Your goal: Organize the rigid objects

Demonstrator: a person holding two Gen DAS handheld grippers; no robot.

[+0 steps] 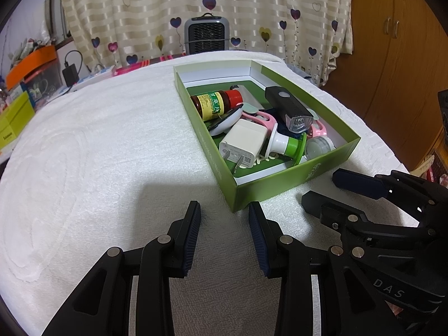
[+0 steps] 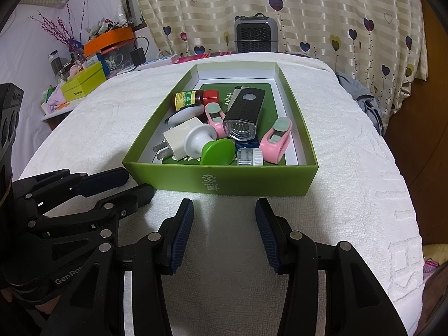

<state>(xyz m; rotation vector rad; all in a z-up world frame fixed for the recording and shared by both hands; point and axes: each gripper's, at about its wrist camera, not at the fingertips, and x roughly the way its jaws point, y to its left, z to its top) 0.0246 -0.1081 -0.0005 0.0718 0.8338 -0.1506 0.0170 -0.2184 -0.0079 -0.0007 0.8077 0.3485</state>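
A green cardboard box (image 1: 268,186) (image 2: 252,177) lies on the white towel-covered table. Inside it are a red-capped medicine bottle (image 1: 217,103) (image 2: 193,97), a black bike light (image 1: 289,110) (image 2: 245,113), a white plug adapter (image 1: 243,142) (image 2: 175,137), a white-and-green knob piece (image 1: 291,145) (image 2: 212,145), pink clips (image 1: 261,119) (image 2: 275,137) and a small clear lid (image 1: 317,148) (image 2: 249,157). My left gripper (image 1: 224,210) (image 2: 131,184) hangs open just short of the box's near corner, nothing between its fingers. My right gripper (image 2: 224,207) (image 1: 319,186) stands open before the box's front wall, empty too.
A grey heater (image 1: 207,35) (image 2: 256,35) stands at the table's far edge before the heart-print curtain. At the far left a side surface holds an orange-lidded bin (image 2: 110,40), a yellow-green box (image 2: 84,82) and other clutter. A wooden wardrobe (image 1: 392,56) stands to the right.
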